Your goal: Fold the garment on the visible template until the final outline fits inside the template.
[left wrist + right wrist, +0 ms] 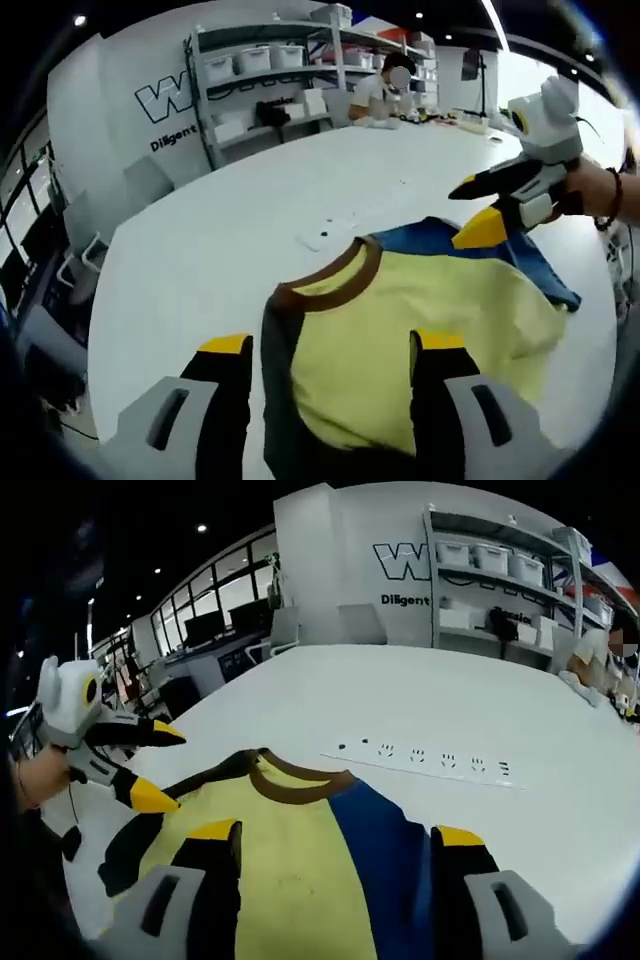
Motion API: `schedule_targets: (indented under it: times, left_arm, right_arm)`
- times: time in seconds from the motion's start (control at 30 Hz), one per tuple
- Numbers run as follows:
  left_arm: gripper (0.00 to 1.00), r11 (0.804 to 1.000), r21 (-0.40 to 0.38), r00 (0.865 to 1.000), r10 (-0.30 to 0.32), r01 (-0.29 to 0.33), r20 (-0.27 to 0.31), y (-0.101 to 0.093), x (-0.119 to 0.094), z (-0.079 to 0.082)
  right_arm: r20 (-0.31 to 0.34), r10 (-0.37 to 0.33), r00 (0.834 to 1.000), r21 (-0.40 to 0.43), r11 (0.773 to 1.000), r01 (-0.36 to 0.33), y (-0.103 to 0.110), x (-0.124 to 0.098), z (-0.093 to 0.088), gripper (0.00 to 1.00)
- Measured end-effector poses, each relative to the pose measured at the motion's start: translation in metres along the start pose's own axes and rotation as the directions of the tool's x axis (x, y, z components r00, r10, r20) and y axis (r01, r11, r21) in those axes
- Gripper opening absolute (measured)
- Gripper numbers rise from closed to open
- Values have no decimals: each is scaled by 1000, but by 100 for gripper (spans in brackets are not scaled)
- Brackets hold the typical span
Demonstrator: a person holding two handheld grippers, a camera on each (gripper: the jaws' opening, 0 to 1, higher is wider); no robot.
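A yellow garment [352, 300] with a brown collar, a dark sleeve and a blue panel lies flat on the white table [220, 240]. In the left gripper view my left gripper [332, 345] stands open just above it, one jaw on each side of the collar and shoulder. My right gripper [475, 208], held by a hand, hovers open over the blue far edge. In the right gripper view the garment [290, 850] spreads under my open right gripper [336, 835], while the left gripper [160, 768] is open at the dark sleeve. I cannot make out a template outline.
A white power strip [420, 760] lies on the table beyond the collar. Shelves with bins [270, 70] stand by the back wall, and a person [385, 90] sits at the table's far end. Chairs [85, 265] line the table's left edge.
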State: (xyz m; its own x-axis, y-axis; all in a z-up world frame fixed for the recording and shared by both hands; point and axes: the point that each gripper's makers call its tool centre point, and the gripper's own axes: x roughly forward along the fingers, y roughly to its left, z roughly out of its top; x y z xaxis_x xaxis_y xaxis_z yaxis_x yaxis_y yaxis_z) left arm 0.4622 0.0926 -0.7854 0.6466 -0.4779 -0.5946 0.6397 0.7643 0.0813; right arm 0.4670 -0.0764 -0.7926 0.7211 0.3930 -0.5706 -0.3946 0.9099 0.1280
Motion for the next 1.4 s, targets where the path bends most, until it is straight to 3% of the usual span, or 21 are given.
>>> schedule_targets:
  times: [0.2, 0.37, 0.5, 0.7, 0.9, 1.07, 1.2, 1.3, 1.4]
  left_arm:
    - [78, 1000, -12, 1000, -18, 18, 4, -19, -18, -8]
    - [83, 1000, -16, 1000, -8, 8, -4, -22, -29, -17]
    - [82, 999, -31, 999, 19, -20, -30, -25, -44, -35]
    - [82, 999, 14, 995, 50, -49, -85, -26, -60, -69]
    - [77, 998, 19, 996, 65, -64, -63, -32, -67, -73]
    - [69, 997, -27, 995, 78, -79, -57, -44, -66, -83]
    - [66, 994, -42, 989, 94, -100, -115, -48, -61, -102]
    - [58, 993, -18, 989, 116, -118, -90, -47, -59, -103]
    - [51, 991, -43, 984, 117, -124, -133, -48, -57, -114]
  right_arm:
    - [-3, 52, 999, -42, 998, -52, 25, -16, -4, 91]
    - [-14, 88, 996, -54, 995, -88, 44, -29, -13, 97]
    - [-34, 107, 994, -65, 992, -109, 58, -36, -27, 99]
    - [-37, 122, 992, -34, 992, -123, 72, -46, -54, 99]
    - [-69, 120, 990, -43, 992, -123, 75, -51, -73, 99]
    - [-74, 129, 989, -11, 991, -130, 78, -53, -83, 99]
    - [-73, 120, 990, -24, 992, -122, 80, -58, -94, 97]
    - [-78, 112, 991, -39, 993, -115, 82, -61, -102, 94]
    - [-85, 105, 991, -54, 992, -110, 83, -64, -110, 91]
